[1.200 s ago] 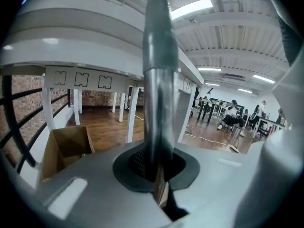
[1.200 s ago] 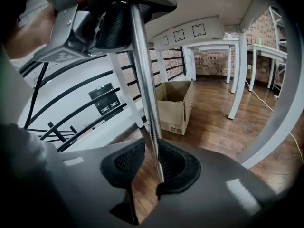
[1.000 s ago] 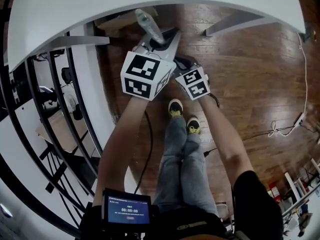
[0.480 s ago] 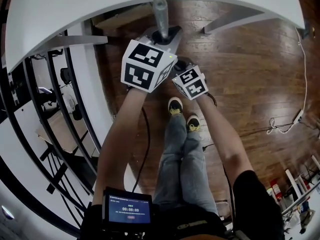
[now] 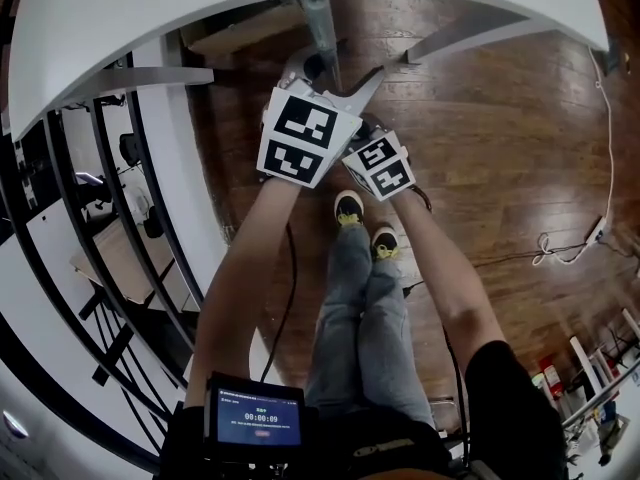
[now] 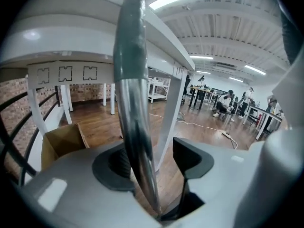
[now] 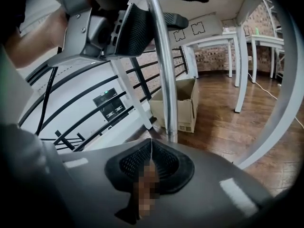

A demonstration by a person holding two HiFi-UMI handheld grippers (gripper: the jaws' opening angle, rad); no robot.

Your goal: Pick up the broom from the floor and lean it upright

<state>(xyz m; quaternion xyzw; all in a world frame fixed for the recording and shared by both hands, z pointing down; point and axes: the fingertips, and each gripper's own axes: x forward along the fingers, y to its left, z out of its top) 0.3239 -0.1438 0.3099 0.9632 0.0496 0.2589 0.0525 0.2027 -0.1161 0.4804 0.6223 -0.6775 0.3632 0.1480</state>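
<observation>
1. Head view: The left gripper [image 5: 322, 68] is held out in front of the person, above the wooden floor [image 5: 480, 148] and close to the edge of the white table [image 5: 200, 8]. The broom handle [image 5: 318, 18] rises from between its jaws, roughly upright, with its grey-green grip end crossing the table edge. The right gripper [image 5: 368, 133] sits just beside and below the left one, their marker cubes nearly touching. The person's shoes [image 5: 350, 210] stand on the floor beneath.
2. Left gripper view: The left gripper [image 6: 151, 163] has its jaws narrowed around the broom handle [image 6: 133, 94]. The handle runs up from the throat and lies against the pad [image 6: 111, 167] on the view's left. A slim gap shows at the other pad. A cardboard box [image 6: 61, 144] sits on the floor under the table.
3. Right gripper view: The right gripper [image 7: 151, 163] has its jaws pressed together with nothing between them. The broom handle [image 7: 166, 70] stands just beyond the tips. The left gripper [image 7: 152, 25] clamps it higher up. A black railing [image 7: 95, 113] runs at the left.
</observation>
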